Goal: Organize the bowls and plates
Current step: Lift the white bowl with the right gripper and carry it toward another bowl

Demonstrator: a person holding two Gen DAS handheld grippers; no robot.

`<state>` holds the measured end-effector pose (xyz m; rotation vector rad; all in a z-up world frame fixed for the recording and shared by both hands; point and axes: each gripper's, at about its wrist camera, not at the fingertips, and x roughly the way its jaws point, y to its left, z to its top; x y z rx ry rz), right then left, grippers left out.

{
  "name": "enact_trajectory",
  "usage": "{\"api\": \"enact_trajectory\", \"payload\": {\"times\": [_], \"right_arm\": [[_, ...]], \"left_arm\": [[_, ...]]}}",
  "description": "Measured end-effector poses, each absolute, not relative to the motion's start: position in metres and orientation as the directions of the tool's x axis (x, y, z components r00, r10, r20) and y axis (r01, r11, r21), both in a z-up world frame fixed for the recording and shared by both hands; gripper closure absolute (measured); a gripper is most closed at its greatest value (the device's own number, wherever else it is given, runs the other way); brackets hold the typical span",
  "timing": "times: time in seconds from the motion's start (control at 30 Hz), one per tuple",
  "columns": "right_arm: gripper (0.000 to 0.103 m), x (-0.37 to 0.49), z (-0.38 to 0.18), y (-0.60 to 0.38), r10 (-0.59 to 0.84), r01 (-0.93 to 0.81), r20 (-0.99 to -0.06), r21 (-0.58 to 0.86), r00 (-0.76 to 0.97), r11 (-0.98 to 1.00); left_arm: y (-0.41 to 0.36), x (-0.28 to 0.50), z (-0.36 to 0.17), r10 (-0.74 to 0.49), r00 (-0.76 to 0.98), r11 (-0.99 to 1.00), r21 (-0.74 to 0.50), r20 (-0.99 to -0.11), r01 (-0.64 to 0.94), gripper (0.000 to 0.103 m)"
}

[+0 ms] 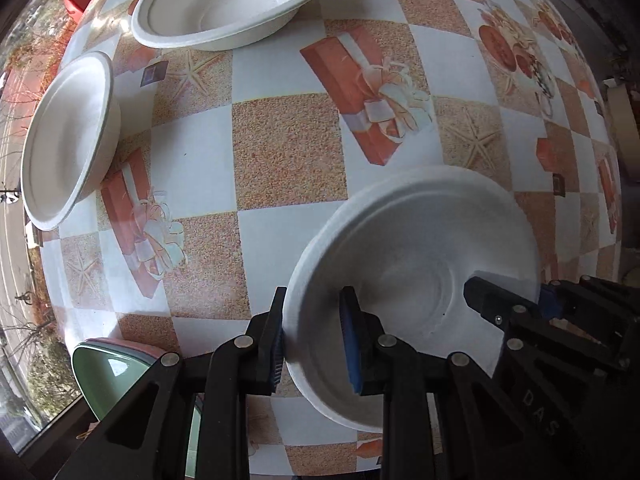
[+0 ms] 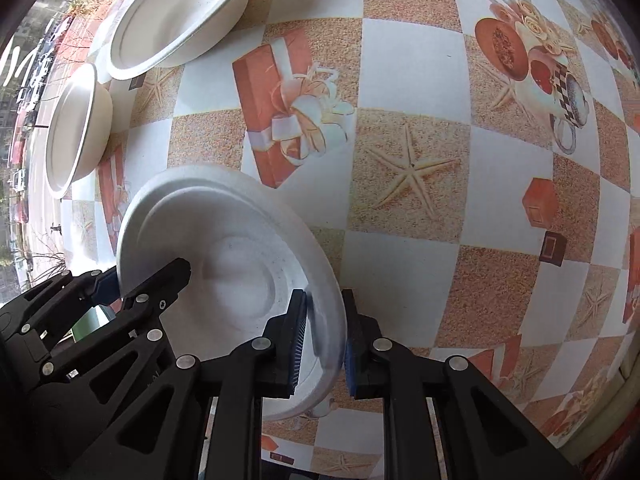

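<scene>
The white moulded-fibre disposable bowl [image 1: 412, 280] is sitting low and right of centre in the left wrist view, and low and left of centre in the right wrist view [image 2: 232, 264], apparently resting on or just above the checked vinyl tablecloth [image 1: 288, 152]. It is looking very light, thin-walled and slightly flexible, with a matte, grippy surface; it is likely to buckle or dent under a hard squeeze, so the flat rolled rim is the sensible place to pinch. The left gripper [image 1: 314, 336] is straddling the bowl's near-left rim, one blue pad inside and one outside, with a small gap showing, so its jaws are partly closed around the rim rather than clearly clamping it. The right gripper [image 2: 326, 336] is straddling the opposite rim in the same way, nearly pinching it. Two more white fibre bowls, a large one [image 1: 228, 0] at upper centre-left and a smaller one [image 1: 68, 140] at the left edge, are waiting well apart. A pale green dish [image 1: 112, 372] is showing at lower left.
</scene>
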<state>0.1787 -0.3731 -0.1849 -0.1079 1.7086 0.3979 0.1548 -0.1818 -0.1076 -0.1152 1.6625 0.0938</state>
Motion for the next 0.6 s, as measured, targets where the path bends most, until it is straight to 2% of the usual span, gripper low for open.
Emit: {"api": "enact_trajectory", "payload": {"times": [0.17, 0.4, 0.47, 0.53, 0.6], "right_arm": [[0.083, 0.166, -0.19, -0.403, 0.133, -0.196, -0.973, 0.17, -0.187, 0.966], [0.082, 0.157, -0.193, -0.421, 0.097, -0.094, -0.979, 0.115, -0.179, 0.989], [0.082, 0.155, -0.19, -0.419, 0.099, -0.089, -0.981, 0.115, -0.165, 0.989], [0.082, 0.15, -0.189, -0.431, 0.107, -0.086, -0.982, 0.121, -0.155, 0.989], [0.082, 0.155, -0.186, -0.434, 0.083, -0.081, -0.986, 0.095, -0.147, 0.992]], "left_arm": [[-0.232, 0.141, -0.112, -0.035, -0.107, 0.999, -0.035, -0.994, -0.003, 0.075], [-0.268, 0.131, -0.116, -0.067, -0.122, 0.995, -0.075, -0.99, 0.063, 0.075], [-0.279, 0.134, -0.113, -0.057, -0.116, 0.996, -0.065, -0.992, 0.064, 0.054], [-0.28, 0.135, -0.108, -0.024, -0.089, 0.998, -0.029, -0.996, 0.054, 0.028], [-0.269, 0.134, -0.1, -0.056, -0.066, 0.998, -0.058, -0.996, 0.031, 0.023]]}}
